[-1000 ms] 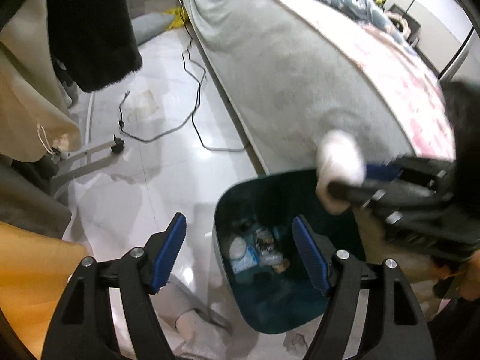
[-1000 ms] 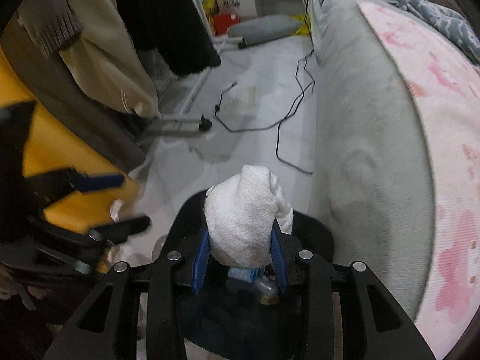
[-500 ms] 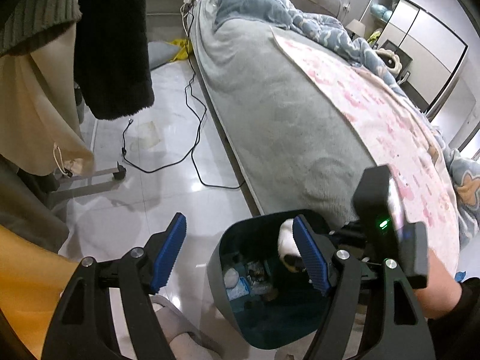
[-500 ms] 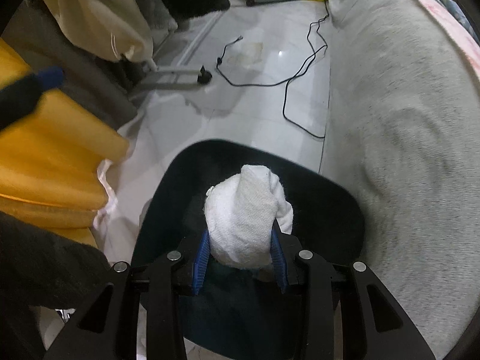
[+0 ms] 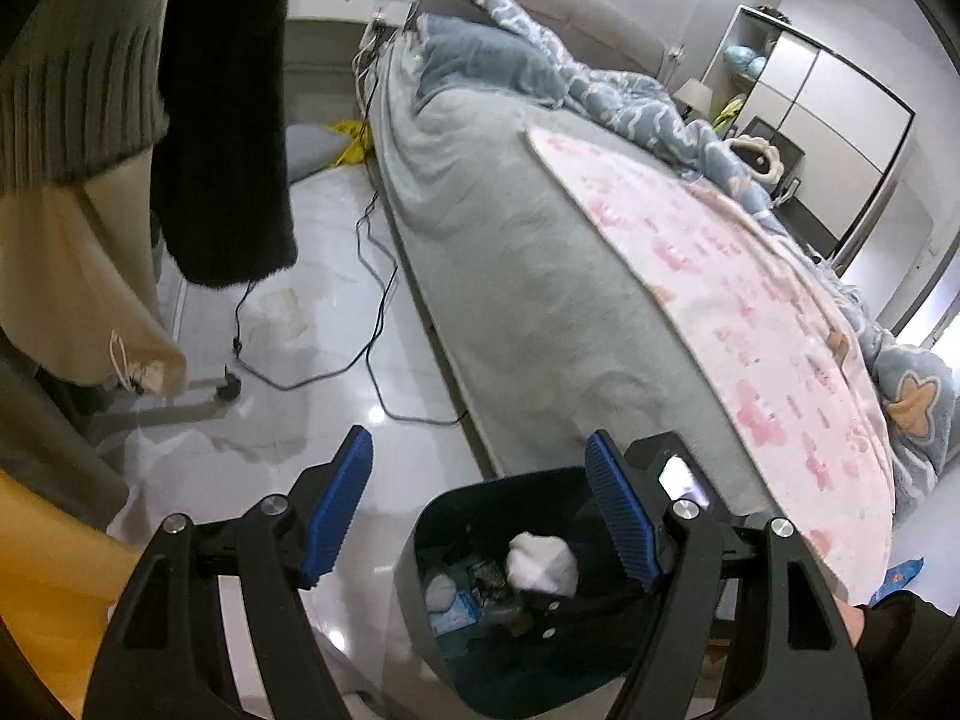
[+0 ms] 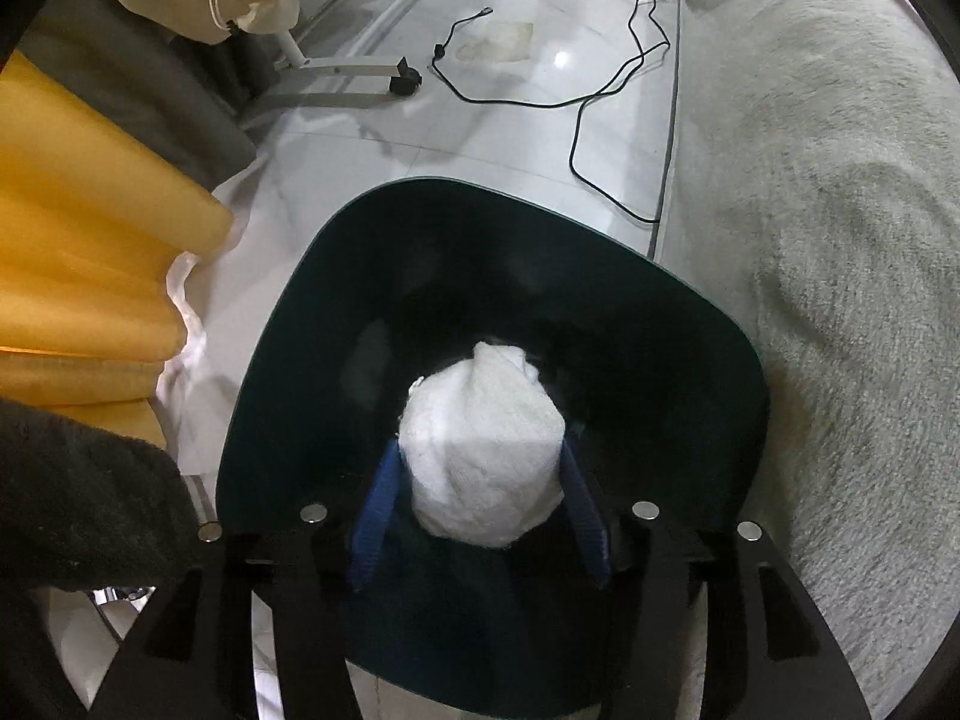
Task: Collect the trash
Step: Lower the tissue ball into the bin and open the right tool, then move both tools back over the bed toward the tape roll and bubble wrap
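The white wad [image 6: 486, 450] of crumpled tissue or cloth sits between the 2 blue pads [image 6: 375, 519] of the right gripper [image 6: 480, 516], directly over the mouth of the dark bin [image 6: 288, 312]. The jaws have just been opening, with the wad between them; the pads now splay outward and stand off its sides, so the wad looks released rather than squeezed. In the right wrist view the gripper points down into the bin and the wad fills the space above its dark interior.

From the left wrist view the same wad [image 5: 542, 561] shows inside the bin's [image 5: 414, 546] rim, above other litter: a smaller white ball [image 5: 441, 591] and a pale blue wrapper [image 5: 456, 606] at the bottom. The right tool's black body reaches into the bin from the right, with a dark sleeve [image 5: 900, 630] behind it.

The wad is matte white, softly textured, rounded at the base and pinched to a blunt peak at the top.

The left gripper [image 5: 480, 516] hangs above the floor beside the bin, its blue pads apart with nothing between them. The bin stands on glossy tile [image 5: 336, 324] just beside a bed [image 5: 528, 276] with a grey cover.
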The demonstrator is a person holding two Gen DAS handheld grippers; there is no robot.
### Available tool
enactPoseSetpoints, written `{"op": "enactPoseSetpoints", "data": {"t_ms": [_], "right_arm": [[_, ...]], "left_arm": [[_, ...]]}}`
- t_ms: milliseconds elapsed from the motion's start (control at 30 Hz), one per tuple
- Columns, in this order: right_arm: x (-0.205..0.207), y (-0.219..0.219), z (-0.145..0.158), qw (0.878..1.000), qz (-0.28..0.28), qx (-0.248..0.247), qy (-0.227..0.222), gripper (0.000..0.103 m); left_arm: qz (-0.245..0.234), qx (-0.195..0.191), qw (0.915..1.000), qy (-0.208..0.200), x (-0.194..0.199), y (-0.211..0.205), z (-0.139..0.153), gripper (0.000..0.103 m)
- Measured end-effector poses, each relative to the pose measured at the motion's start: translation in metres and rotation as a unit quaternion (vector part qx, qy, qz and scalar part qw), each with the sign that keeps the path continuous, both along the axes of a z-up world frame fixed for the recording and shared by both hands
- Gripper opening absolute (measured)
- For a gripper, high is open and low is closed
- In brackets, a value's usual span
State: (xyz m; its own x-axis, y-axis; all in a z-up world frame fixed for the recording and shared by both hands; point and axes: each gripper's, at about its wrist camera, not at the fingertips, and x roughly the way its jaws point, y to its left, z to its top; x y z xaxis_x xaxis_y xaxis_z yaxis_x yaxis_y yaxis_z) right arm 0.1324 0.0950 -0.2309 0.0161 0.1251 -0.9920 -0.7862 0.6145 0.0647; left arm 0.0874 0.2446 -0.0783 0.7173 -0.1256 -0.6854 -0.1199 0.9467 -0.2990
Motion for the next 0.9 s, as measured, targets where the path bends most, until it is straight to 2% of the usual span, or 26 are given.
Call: {"op": "enactPoseSetpoints", "data": {"t_ms": [167,333,600,767,900], "right_arm": [[-0.003,-0.002,0.004,1.000,0.005,-0.001,-0.001,0.073],[-0.001,-0.012,0.014,1.000,0.005,0.012,-0.006,0.074],[0.006,-0.034,0.062,0.993,-0.001,0.120,-0.023,0.078],[0.012,-0.048,0.101,0.982,0.010,0.180,-0.057,0.080],[0.027,-0.066,0.127,0.973,-0.004,0.215,-0.085,0.080]], "left_arm": [[-0.006,0.017,0.9995,-0.027,-0.002,-0.009,0.013,0.076],[-0.001,0.025,0.9990,-0.036,0.002,-0.010,0.019,0.076],[0.002,0.021,0.9980,-0.060,0.012,-0.026,0.038,0.078],[-0.003,0.035,0.9960,-0.083,0.021,-0.045,0.054,0.080],[-0.004,0.037,0.9946,-0.097,0.033,-0.057,0.063,0.082]]}}
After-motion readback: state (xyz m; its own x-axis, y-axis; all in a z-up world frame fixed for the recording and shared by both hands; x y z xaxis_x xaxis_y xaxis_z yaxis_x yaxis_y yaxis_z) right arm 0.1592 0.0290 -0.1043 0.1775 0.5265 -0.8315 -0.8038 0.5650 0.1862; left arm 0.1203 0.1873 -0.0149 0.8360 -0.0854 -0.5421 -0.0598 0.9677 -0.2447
